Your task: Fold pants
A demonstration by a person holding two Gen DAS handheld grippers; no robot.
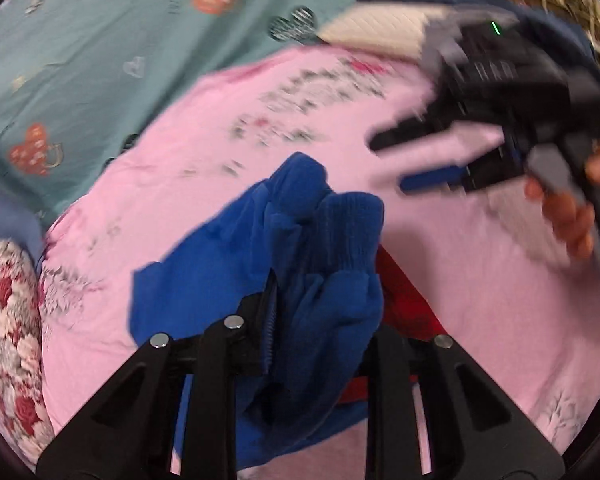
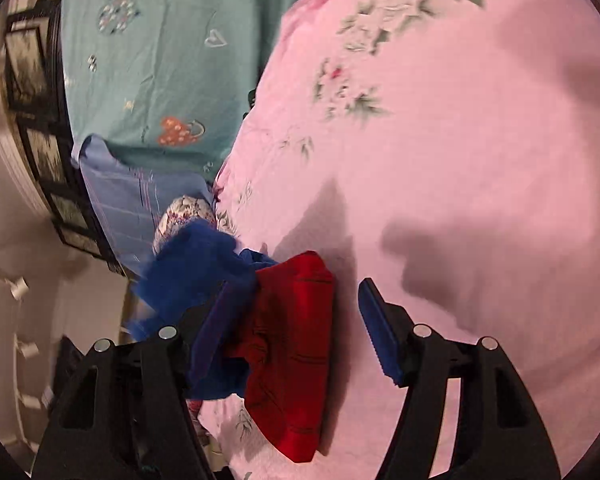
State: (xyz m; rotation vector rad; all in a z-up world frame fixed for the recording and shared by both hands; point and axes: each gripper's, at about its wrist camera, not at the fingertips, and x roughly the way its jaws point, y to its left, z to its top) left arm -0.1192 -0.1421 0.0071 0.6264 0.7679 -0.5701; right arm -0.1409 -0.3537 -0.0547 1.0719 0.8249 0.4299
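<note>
On the pink sheet: all cloth and both grippers, positions below relative to it.
pink sheet (image 1: 440,280): flowered, spread flat, covers most of both views.
blue pants (image 1: 324,240): bunched and lifted off the pink sheet, hanging from the left gripper; ribbed cuff on top.
left gripper (image 1: 320,320): clamped on the blue pants, cloth fills the gap between the jaws.
right gripper (image 2: 300,328): jaws apart, nothing pinched; left wrist view shows it blurred above the pink sheet's far right side, a hand (image 1: 572,216) on its handle.
right pad (image 2: 380,332): blue, clear of any cloth, bare pink sheet behind it.
red garment (image 2: 296,352): folded, lying on the pink sheet's near edge, between the right gripper's fingers but not squeezed; blue pants overlap its left side.
teal sheet (image 2: 160,60): heart print, just beyond the pink sheet's far edge.
floral pillow (image 1: 8,320): at the pink sheet's left edge.
</note>
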